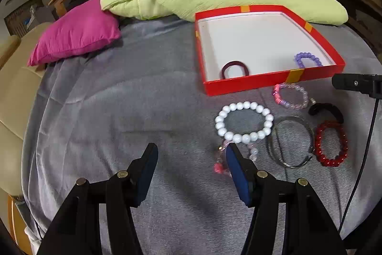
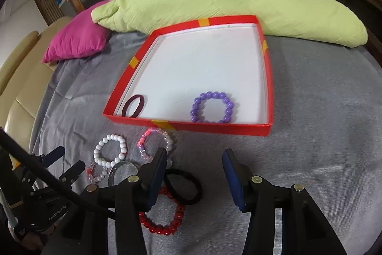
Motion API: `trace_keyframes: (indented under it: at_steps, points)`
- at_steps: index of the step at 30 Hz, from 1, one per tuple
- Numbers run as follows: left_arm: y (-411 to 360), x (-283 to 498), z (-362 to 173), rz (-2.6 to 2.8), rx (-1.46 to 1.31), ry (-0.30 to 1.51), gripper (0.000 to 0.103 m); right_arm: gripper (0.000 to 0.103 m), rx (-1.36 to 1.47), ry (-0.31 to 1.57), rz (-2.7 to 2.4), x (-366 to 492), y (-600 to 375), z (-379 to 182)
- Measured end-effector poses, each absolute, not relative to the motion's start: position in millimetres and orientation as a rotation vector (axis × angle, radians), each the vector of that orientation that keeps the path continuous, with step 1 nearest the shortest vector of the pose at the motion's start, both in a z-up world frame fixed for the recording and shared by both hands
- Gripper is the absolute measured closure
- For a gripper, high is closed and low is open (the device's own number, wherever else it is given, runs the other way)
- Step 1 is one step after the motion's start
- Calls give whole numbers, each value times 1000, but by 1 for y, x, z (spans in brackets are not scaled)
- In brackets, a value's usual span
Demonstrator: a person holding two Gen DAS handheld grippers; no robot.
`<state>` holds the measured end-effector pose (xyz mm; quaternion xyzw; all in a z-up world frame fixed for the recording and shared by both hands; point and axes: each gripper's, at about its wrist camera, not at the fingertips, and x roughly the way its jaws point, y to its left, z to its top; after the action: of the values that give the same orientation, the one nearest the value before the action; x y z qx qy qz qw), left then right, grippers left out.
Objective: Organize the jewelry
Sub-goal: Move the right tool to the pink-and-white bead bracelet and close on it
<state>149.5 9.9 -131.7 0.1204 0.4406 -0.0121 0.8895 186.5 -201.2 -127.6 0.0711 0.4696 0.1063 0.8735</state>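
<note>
Left wrist view: left hand-held gripper [image 1: 191, 149] spread wide and holding nothing, above grey bed cover [image 1: 107, 99]; white bead bracelet [image 1: 244, 122], metal bangle [image 1: 292, 141] and red bead bracelet [image 1: 331, 143] loose just ahead, outside red box [image 1: 257, 85].

Right wrist view: right hand-held gripper [image 2: 194, 155] likewise released; purple bead bracelet [image 2: 212, 107] and dark band [image 2: 133, 106] inside box, black hair tie [image 2: 185, 185] on cover beside left finger.

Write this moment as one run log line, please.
left gripper: open, empty | right gripper: open, empty | red box: purple bracelet, maroon band | white bracelet: outside
</note>
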Motion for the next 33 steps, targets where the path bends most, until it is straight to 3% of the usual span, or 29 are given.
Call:
trace_keyframes:
  at_steps: [33]
  points:
    - [97,151,-121,183,171,853,42,50,34,991,284,208,-115,-149]
